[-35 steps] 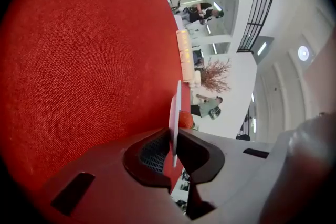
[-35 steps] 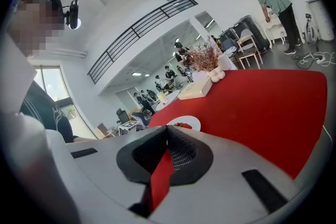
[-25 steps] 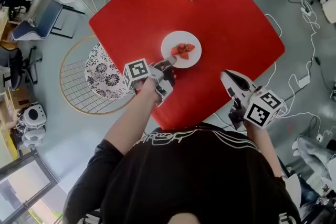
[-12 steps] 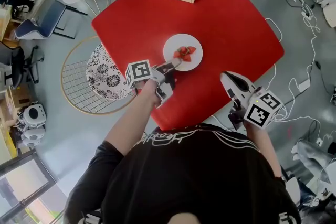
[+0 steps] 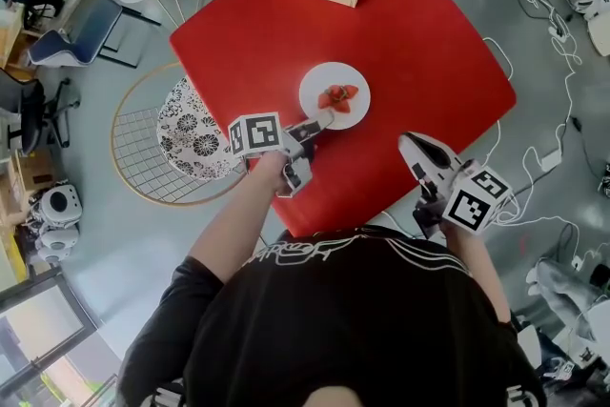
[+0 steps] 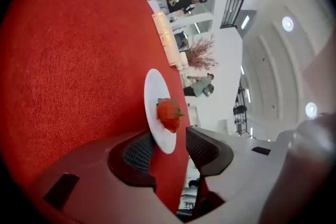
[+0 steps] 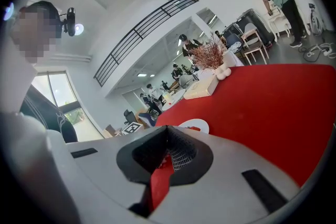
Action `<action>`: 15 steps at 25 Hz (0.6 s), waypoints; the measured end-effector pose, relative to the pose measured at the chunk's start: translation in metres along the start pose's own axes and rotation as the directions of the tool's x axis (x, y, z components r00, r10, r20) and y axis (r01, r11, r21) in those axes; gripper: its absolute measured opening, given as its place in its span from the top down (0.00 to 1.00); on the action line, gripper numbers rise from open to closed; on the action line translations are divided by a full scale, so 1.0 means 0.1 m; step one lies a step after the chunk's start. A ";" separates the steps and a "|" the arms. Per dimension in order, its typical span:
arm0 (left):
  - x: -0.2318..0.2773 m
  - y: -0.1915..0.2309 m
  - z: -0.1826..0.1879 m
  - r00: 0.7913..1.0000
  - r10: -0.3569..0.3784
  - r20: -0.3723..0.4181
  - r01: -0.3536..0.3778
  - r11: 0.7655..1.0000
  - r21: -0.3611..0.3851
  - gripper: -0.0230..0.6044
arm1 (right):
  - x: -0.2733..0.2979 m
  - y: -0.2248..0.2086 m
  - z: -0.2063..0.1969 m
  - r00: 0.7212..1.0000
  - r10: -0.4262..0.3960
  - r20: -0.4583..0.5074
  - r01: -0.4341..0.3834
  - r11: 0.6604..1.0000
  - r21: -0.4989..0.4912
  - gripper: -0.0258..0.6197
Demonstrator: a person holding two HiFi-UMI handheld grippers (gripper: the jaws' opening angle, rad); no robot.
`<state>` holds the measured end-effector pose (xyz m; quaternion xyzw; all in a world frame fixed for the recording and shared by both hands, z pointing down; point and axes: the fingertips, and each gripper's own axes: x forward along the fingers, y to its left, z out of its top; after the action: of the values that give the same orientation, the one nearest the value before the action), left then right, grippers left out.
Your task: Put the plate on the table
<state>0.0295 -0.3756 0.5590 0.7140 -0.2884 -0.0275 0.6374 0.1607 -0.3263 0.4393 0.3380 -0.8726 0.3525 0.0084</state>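
White, stiff and likely slick, the plate (image 5: 334,95) lies flat mid-table (image 5: 438,43), carrying a strawberry (image 5: 337,96). My left gripper (image 6: 167,150) has just been opening, its jaws loose around the near rim, the only handhold. My right gripper (image 7: 168,152) is closed and empty.

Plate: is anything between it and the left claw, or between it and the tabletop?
Nothing visible. The plate already lies on the red table, a strawberry on it. The left claw has just been opening; its jaws stand apart either side of the plate's near rim, pads not pressing.
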 end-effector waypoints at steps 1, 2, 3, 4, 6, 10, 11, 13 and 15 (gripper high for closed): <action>0.00 -0.01 -0.02 1.000 0.012 -0.016 -0.011 0.999 0.044 0.68 | 0.00 0.00 0.00 1.000 0.005 0.001 -0.005 1.000 0.009 0.95; 0.00 -0.03 -0.04 0.999 0.023 -0.034 -0.020 0.996 0.090 0.67 | 0.00 0.00 0.00 1.000 0.008 0.000 -0.008 1.000 0.012 0.95; 0.01 -0.05 -0.06 0.998 0.035 -0.053 -0.028 0.990 0.136 0.66 | 0.00 0.00 -0.01 1.000 0.009 -0.002 -0.009 1.000 0.011 0.95; 0.01 -0.06 -0.08 0.996 0.049 -0.072 -0.035 0.983 0.182 0.66 | 0.01 0.00 -0.01 1.000 0.008 -0.005 -0.008 1.000 0.007 0.95; 0.02 -0.08 -0.11 0.990 0.094 -0.107 -0.059 0.954 0.294 0.63 | 0.02 -0.01 -0.02 1.000 0.009 -0.011 -0.009 1.000 0.000 0.95; -0.01 0.05 -0.12 0.949 0.287 -0.127 -0.170 0.811 0.559 0.60 | 0.03 -0.03 -0.03 1.000 0.011 -0.018 -0.011 1.000 0.000 0.95; -0.01 0.08 -0.13 0.936 0.327 -0.126 -0.188 0.772 0.607 0.60 | 0.03 -0.03 -0.03 1.000 0.011 -0.018 -0.011 1.000 0.002 0.95; -0.01 0.11 -0.15 0.919 0.373 -0.125 -0.199 0.715 0.670 0.60 | 0.02 -0.04 -0.03 1.000 0.010 -0.018 -0.010 1.000 0.004 0.95; -0.01 0.11 -0.17 0.908 0.400 -0.126 -0.197 0.671 0.715 0.60 | 0.02 -0.05 -0.04 1.000 0.008 -0.021 -0.008 1.000 0.006 0.95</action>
<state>0.0313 -0.3598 0.5724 0.8374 -0.3010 0.2855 0.3558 0.1612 -0.3280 0.4458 0.3310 -0.8727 0.3587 0.0150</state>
